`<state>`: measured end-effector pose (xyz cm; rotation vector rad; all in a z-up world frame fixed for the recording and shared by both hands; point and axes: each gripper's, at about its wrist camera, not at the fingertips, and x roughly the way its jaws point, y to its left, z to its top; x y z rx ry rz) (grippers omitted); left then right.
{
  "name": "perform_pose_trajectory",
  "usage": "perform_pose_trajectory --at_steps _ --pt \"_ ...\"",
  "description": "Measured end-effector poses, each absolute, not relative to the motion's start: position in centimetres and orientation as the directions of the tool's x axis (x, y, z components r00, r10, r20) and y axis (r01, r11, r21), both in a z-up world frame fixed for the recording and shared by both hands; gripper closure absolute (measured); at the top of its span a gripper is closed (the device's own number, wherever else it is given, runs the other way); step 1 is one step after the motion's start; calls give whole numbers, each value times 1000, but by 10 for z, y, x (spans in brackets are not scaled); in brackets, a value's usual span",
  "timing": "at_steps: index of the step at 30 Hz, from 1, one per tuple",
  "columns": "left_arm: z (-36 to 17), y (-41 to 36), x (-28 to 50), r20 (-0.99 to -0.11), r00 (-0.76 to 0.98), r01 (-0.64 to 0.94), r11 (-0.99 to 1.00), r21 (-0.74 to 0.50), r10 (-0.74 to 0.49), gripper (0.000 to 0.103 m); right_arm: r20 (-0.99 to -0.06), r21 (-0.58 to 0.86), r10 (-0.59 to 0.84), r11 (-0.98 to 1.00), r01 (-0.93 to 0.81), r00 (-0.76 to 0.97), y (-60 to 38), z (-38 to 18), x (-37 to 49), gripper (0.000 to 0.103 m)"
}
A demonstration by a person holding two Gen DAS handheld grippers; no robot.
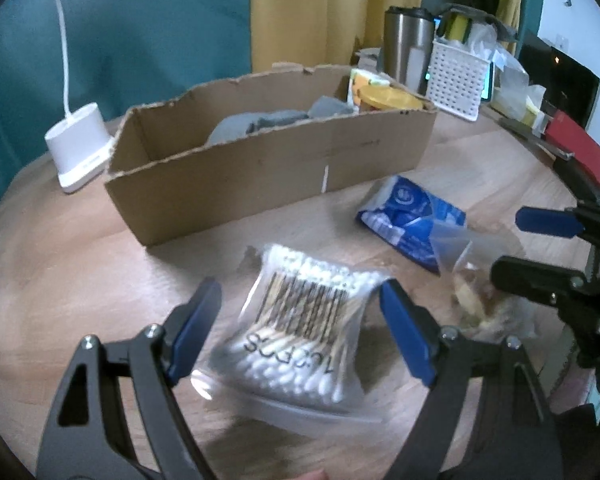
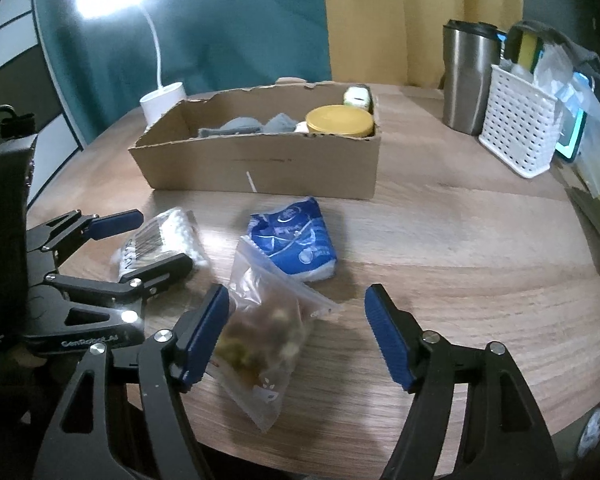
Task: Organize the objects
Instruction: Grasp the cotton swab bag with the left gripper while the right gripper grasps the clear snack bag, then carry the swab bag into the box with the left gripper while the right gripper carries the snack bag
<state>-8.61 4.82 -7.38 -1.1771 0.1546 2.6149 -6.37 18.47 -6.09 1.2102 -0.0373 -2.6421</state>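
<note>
- The left tool (image 1: pixel 300 312) is seen spread wide around the bag of cotton swabs (image 1: pixel 300 336); the bag lies between its two blue pads, and whether the pads touch it cannot be told through the blur.
- The bag's long axis is judged to run roughly forward along the left tool's fingers, toward the cardboard box (image 1: pixel 268 152), so the pads would close across its shorter width.
- The right tool (image 2: pixel 296 336) is likewise held wide open with nothing gripped; the clear zip bag of mixed pieces (image 2: pixel 268 332) lies on the surface (image 2: pixel 460 264) close against its left pad, off centre in the gap.
- That zip bag is angled, its sealed end pointing away toward the blue packet (image 2: pixel 292 240), which it partly overlaps.
- The blue packet rests between both bags and the box, nearer to the right tool.
- The box stands beyond all three loose items, and already holds a yellow-lidded jar (image 2: pixel 338 120) and grey cloth (image 2: pixel 244 125).
- The left side is judged better placed for a grasp, its bag being centred.
</note>
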Motion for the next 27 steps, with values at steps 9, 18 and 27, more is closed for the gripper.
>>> perform_pose_trajectory --at_steps 9,18,27 --pt "-77 41 -89 -766 -620 -254 -967 -11 172 22 -768 165 -262 -962 216 -584 172 -71 -69 26" --pt "-78 35 -82 -764 -611 -268 -962 -45 206 50 -785 159 -270 -958 239 -558 165 -77 -73 48" --pt "-67 25 -77 -746 -626 -244 -966 -89 227 54 -771 130 -266 -955 266 -578 162 -63 -75 53"
